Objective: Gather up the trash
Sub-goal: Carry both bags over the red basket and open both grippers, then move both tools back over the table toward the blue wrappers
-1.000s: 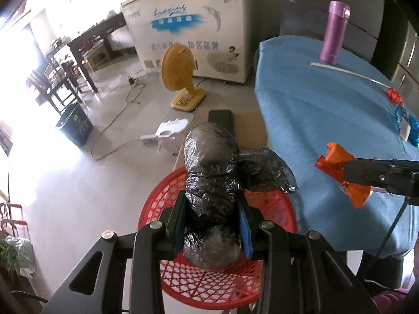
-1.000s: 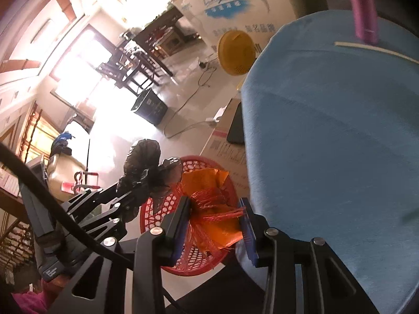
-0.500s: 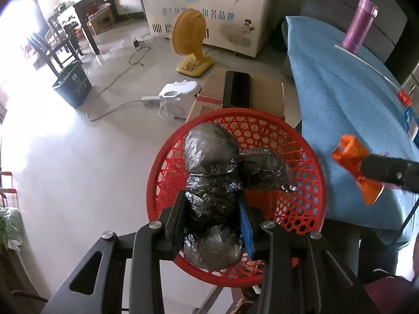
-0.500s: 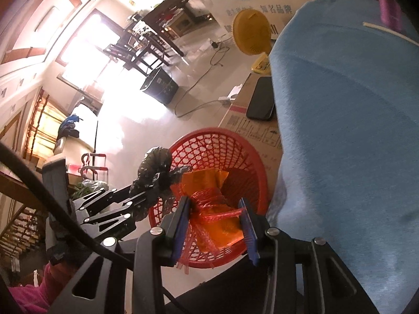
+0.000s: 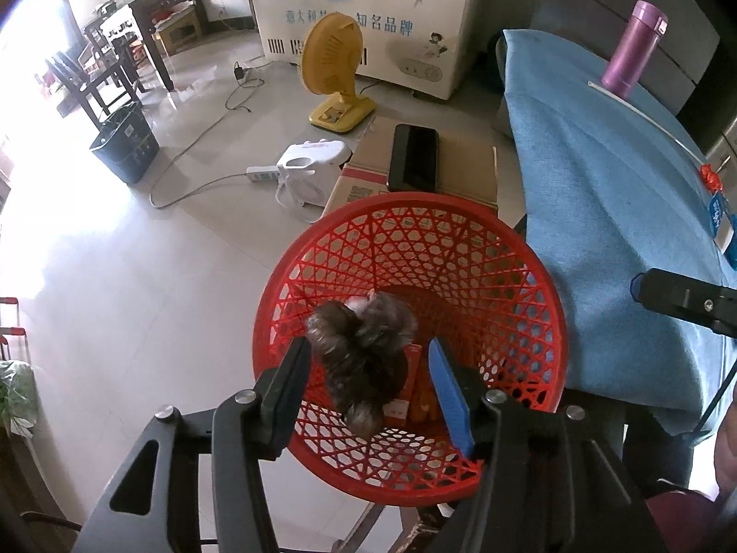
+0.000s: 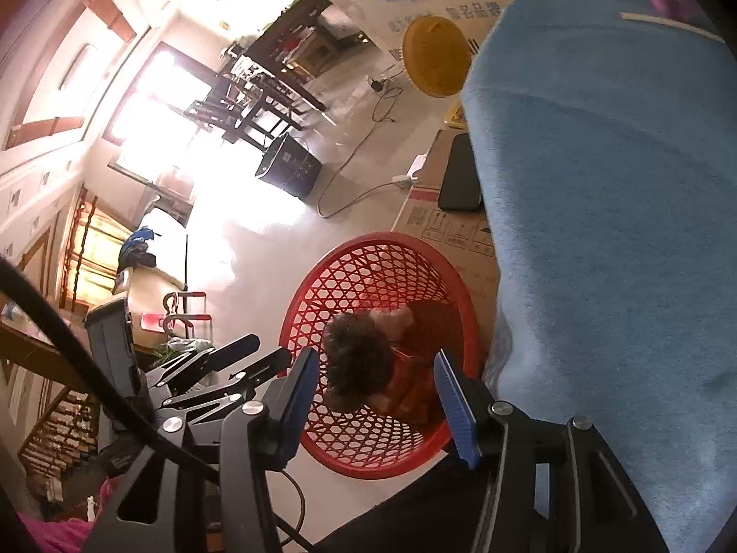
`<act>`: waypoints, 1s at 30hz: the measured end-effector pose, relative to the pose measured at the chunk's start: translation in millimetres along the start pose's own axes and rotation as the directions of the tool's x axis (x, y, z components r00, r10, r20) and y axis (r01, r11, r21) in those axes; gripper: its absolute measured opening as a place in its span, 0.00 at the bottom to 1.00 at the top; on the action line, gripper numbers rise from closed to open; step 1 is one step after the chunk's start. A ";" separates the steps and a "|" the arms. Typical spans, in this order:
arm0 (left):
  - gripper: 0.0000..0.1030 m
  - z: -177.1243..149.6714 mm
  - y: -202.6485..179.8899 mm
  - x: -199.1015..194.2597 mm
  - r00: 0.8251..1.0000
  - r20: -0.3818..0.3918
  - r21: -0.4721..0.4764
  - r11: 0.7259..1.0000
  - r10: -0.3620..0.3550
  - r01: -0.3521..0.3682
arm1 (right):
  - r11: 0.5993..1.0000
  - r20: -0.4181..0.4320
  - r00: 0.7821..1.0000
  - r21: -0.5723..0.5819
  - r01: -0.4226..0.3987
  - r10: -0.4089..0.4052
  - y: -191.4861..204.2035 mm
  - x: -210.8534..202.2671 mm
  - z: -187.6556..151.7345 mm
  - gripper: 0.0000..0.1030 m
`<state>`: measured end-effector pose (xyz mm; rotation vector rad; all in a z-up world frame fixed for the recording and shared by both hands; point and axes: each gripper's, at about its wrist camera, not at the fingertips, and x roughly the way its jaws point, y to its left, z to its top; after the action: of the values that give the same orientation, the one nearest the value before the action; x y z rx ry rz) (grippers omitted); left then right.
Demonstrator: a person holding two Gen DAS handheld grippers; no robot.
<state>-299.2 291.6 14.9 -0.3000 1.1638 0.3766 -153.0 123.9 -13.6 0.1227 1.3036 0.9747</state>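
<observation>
- My left gripper [image 5: 368, 382] stands apart over the red basket [image 5: 322, 249]; the black bag [image 5: 364, 350] is blurred between its fingers, dropping into the basket.
- My right gripper [image 6: 375, 396] is also spread and empty; the orange wrapper [image 6: 410, 382] lies in the basket.
- The bag could catch the near rim and tumble to the floor.
- Pulling back low, I could clip the rim and tip the basket.

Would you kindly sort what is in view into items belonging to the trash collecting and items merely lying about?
Job:
red plastic lattice basket
crumpled black plastic bag
orange wrapper

Lying about:
purple flask
yellow fan
black phone
blue tablecloth
</observation>
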 end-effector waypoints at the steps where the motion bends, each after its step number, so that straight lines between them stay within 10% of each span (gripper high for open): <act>1: 0.53 0.0 -2.6 -0.5 1.000 0.002 0.004 1.000 -0.001 0.001 | 1.000 0.001 1.000 0.006 0.002 -0.002 -1.7 -0.8 -0.3 0.55; 17: 0.56 8.5 -74.0 -24.2 0.997 0.072 0.147 0.989 -0.022 0.011 | 0.995 0.138 0.990 0.102 -0.016 0.002 -41.1 -55.5 -4.8 0.55; 30: 0.58 20.2 -150.3 -49.2 0.990 0.111 0.298 0.953 -0.086 0.049 | 0.975 0.331 0.942 0.222 -0.017 -0.059 -98.4 -146.3 -26.6 0.55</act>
<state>-233.7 158.5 73.3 -0.0543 1.0678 0.1548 -115.0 -44.7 30.4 0.4297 1.0901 0.7475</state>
